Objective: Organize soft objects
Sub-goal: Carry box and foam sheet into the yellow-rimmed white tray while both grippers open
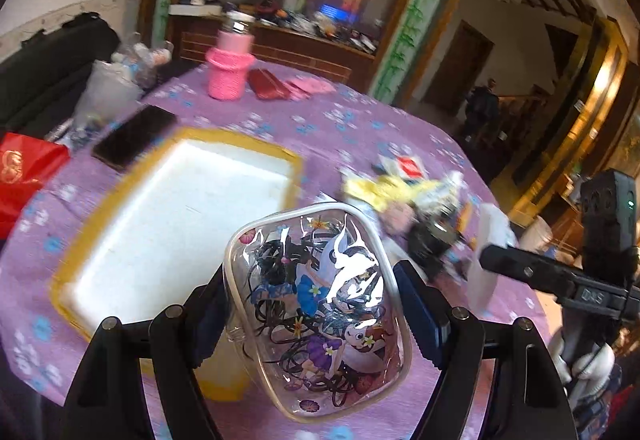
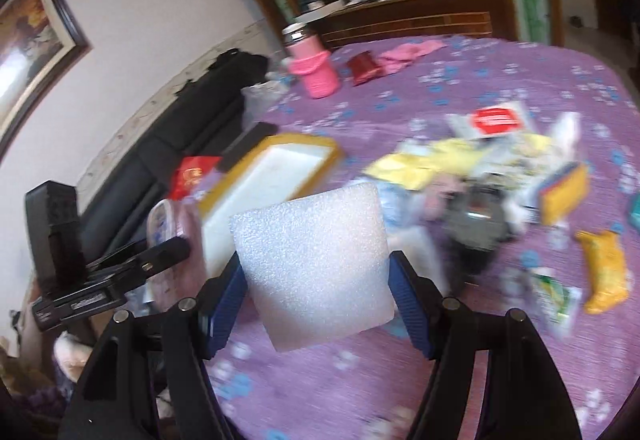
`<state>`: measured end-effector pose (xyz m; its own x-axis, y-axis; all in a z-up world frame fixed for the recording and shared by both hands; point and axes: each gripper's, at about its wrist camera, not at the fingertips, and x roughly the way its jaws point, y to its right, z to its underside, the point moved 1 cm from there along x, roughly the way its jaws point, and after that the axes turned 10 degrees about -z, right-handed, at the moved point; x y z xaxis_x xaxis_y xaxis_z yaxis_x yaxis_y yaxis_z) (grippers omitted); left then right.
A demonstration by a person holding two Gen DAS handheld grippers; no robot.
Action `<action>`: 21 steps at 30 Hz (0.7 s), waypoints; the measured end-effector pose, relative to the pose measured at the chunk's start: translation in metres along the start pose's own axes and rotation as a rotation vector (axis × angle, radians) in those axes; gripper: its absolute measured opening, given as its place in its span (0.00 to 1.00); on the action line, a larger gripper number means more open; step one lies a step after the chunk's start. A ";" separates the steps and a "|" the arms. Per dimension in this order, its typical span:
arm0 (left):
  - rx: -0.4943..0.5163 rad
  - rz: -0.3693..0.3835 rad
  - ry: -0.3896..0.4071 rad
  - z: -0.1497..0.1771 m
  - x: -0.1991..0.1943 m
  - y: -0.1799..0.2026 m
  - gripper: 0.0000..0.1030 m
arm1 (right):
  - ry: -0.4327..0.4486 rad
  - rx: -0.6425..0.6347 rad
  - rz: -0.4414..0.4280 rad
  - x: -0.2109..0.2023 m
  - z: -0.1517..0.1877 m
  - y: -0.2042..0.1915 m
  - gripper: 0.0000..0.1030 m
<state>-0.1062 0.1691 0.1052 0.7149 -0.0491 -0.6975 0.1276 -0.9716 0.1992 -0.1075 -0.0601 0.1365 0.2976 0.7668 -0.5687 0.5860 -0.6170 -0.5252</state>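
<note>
My left gripper (image 1: 316, 308) is shut on a clear cartoon-print pouch (image 1: 320, 316) full of black hair ties, held above the purple tablecloth near the white foam tray (image 1: 176, 224) with yellow rim. My right gripper (image 2: 316, 272) is shut on a white foam block (image 2: 312, 268), held above the table. The tray also shows in the right wrist view (image 2: 276, 175), beyond the block. A blurred pile of soft packets (image 2: 480, 167) lies to the right; it also shows in the left wrist view (image 1: 416, 207).
A pink knitted bottle cover (image 1: 228, 71), a red wallet (image 1: 268, 83) and a pink cloth (image 1: 308, 85) sit at the far side. A black phone (image 1: 132, 137) and red bag (image 1: 24, 175) lie left of the tray. A yellow packet (image 2: 604, 272) lies right.
</note>
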 end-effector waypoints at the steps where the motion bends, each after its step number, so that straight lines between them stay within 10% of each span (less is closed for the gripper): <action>1: -0.006 -0.015 0.006 -0.005 0.000 -0.008 0.79 | -0.007 0.001 -0.021 0.007 -0.003 -0.006 0.67; 21: -0.037 -0.146 -0.072 -0.089 0.087 -0.099 0.79 | -0.103 0.171 -0.061 0.168 -0.081 -0.016 0.68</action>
<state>0.0049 0.2812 0.0859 0.6360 0.0745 -0.7680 0.2530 -0.9605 0.1163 -0.0060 0.0927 0.1004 0.1814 0.7868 -0.5899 0.4615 -0.5978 -0.6555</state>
